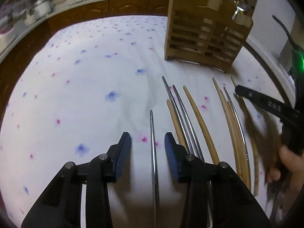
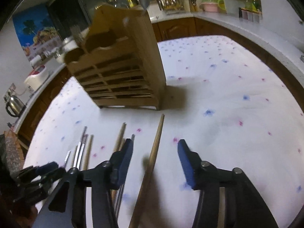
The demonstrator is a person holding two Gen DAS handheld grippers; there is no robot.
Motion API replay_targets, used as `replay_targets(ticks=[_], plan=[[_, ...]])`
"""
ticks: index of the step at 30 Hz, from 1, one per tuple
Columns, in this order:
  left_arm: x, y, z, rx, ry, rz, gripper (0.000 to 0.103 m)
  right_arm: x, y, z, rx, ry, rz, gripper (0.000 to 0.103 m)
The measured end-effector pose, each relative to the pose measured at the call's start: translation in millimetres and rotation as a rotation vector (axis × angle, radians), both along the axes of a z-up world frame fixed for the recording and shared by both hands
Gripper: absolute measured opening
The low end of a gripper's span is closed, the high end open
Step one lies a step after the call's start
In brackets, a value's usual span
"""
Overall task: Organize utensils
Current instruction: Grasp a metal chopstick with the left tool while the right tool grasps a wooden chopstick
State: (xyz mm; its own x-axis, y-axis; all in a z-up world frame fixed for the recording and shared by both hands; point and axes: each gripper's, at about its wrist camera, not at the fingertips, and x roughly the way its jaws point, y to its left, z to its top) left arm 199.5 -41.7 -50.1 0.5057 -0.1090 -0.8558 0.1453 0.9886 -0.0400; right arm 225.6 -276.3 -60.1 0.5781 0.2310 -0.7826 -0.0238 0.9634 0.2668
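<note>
Left hand-held gripper (image 1: 147,142) spread around steel chopstick (image 1: 153,142), right hand-held gripper (image 2: 155,148) spread around wooden chopstick (image 2: 155,148), near holder (image 2: 121,72), ready to pinch.

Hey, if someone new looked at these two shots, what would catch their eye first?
Probably the row of chopsticks, metal and wooden, on the flowered tablecloth. The left hand-held gripper straddles one metal chopstick, and the right hand-held gripper straddles a wooden chopstick, pads not yet touching. Behind them stands a slatted wooden utensil holder with a spoon in it.
</note>
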Motion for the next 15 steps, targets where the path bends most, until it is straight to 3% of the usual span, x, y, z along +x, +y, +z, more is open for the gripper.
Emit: replay_targets(ticks=[3,5,7,9,15], plan=[[1.8,-5.2,-0.9,0.033,-0.020,-0.020,0.027,11.1,7.6,-4.0,-0.068,0.000,0.008,0.038],[1.0,-6.7,-0.6,0.038,-0.030,-0.033,0.016,15.3,15.7,-4.0,-0.134,0.002,0.022,0.032],[1.1,-6.1,0.1,0.042,-0.038,-0.034,0.006,14.5,20.7,-4.3,-0.181,0.000,0.026,0.015],[1.8,-3.0,0.8,0.026,-0.035,-0.028,0.005,11.7,23.0,-4.2,-0.195,-0.003,0.043,0.009],[-5.3,14.1,9.2,-0.089,-0.035,-0.009,0.004,-6.4,13.6,4.8,-0.072,-0.012,0.050,0.005]])
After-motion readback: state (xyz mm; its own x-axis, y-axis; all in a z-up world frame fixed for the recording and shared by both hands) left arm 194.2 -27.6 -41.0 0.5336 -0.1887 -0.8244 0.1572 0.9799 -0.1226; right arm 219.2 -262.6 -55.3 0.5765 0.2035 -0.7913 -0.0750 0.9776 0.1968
